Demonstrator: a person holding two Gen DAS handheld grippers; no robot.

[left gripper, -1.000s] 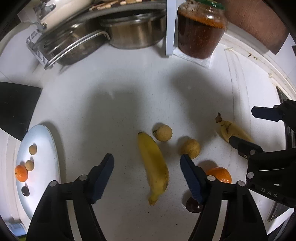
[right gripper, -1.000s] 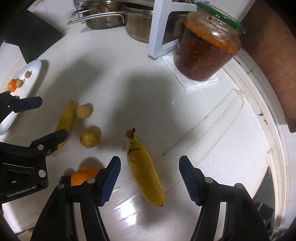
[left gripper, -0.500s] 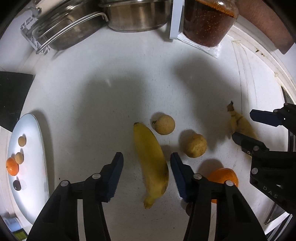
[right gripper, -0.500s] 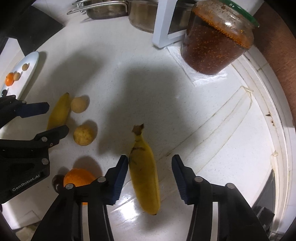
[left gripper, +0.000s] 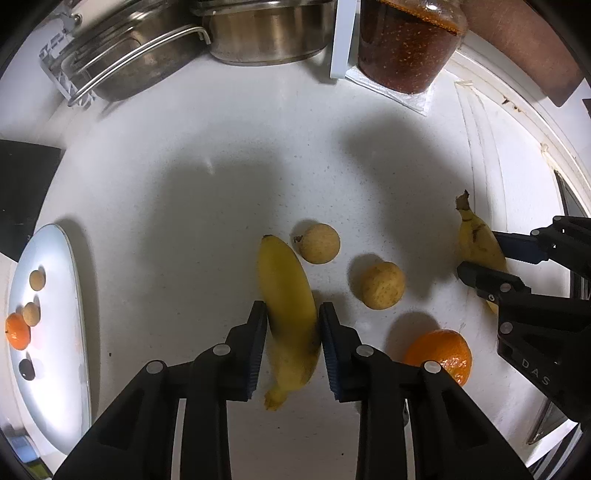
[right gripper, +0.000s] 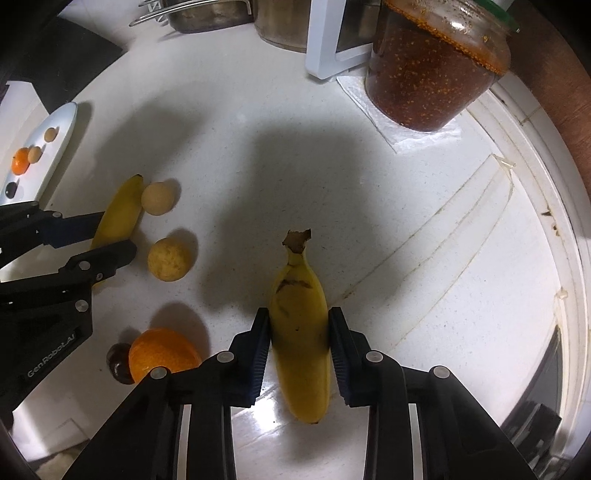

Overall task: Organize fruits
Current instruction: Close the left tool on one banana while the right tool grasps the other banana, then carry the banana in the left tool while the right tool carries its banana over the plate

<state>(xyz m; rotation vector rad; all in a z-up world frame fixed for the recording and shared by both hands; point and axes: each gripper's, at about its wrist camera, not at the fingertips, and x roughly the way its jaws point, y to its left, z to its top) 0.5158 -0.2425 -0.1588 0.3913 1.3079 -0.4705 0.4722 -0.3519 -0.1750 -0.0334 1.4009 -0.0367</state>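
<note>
My left gripper (left gripper: pixel 292 325) is shut on a yellow banana (left gripper: pixel 286 291) that lies on the white counter. My right gripper (right gripper: pixel 298 328) is shut on a second, spotted banana (right gripper: pixel 301 332), which also shows in the left wrist view (left gripper: pixel 478 240). Two round tan fruits (left gripper: pixel 319 243) (left gripper: pixel 382 285) lie between the bananas. An orange (left gripper: pixel 439 356) lies near the front, with a small dark fruit (right gripper: pixel 119 363) beside it. A white plate (left gripper: pixel 70 332) at the left holds a small orange (left gripper: pixel 16 331), two tan fruits and a dark one.
Steel pots (left gripper: pixel 266 33) and a pan on a rack stand at the back. A large jar of red-brown preserve (left gripper: pixel 406 44) sits on a paper napkin at the back right. A white upright stand (right gripper: pixel 325 40) is beside it. The counter's raised rim (right gripper: pixel 532 206) curves along the right.
Both grippers moved forward over their bananas and closed from wide open onto them. The fruits on the counter have not moved.
</note>
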